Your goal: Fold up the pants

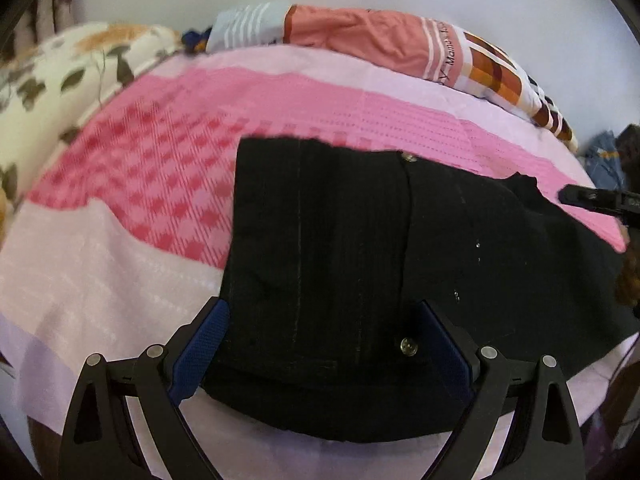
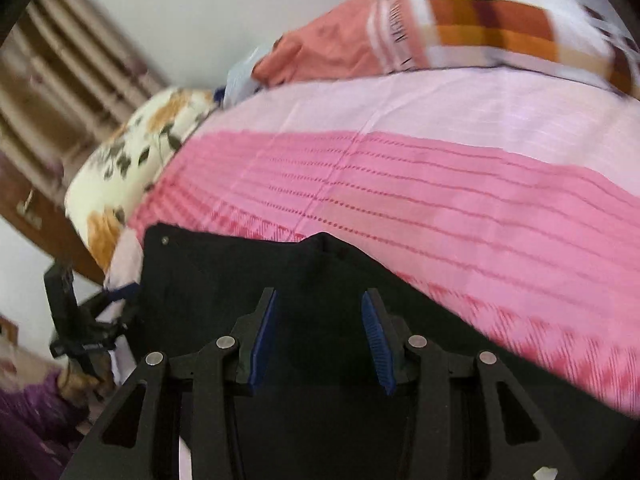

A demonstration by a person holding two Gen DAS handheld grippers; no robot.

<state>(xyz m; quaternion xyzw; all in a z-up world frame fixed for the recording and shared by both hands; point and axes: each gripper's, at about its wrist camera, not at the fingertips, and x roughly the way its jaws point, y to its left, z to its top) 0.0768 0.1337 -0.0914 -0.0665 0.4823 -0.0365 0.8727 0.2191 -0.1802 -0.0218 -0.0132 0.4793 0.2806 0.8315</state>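
Note:
Black pants (image 1: 340,240) lie folded on a pink bed sheet (image 1: 140,200), with two metal buttons (image 1: 407,347) showing. My left gripper (image 1: 322,304) hovers over their near end. It is open wide, with the cloth spanning the gap under its blue pads. From the right edge, a finger of the right gripper (image 1: 588,200) points at a raised corner of the pants (image 1: 522,179). In the right wrist view my right gripper (image 2: 320,292) is partly open above the pants (image 2: 208,280). That raised corner (image 2: 320,240) sits just ahead of its tips. I see no cloth pinched.
A floral pillow (image 1: 60,80) lies at the bed's far left, an orange and checked pillow (image 1: 380,40) along the wall. The left gripper (image 2: 68,320) and a purple sleeve (image 2: 28,420) show at the bed's edge. Wooden furniture (image 2: 60,80) stands behind.

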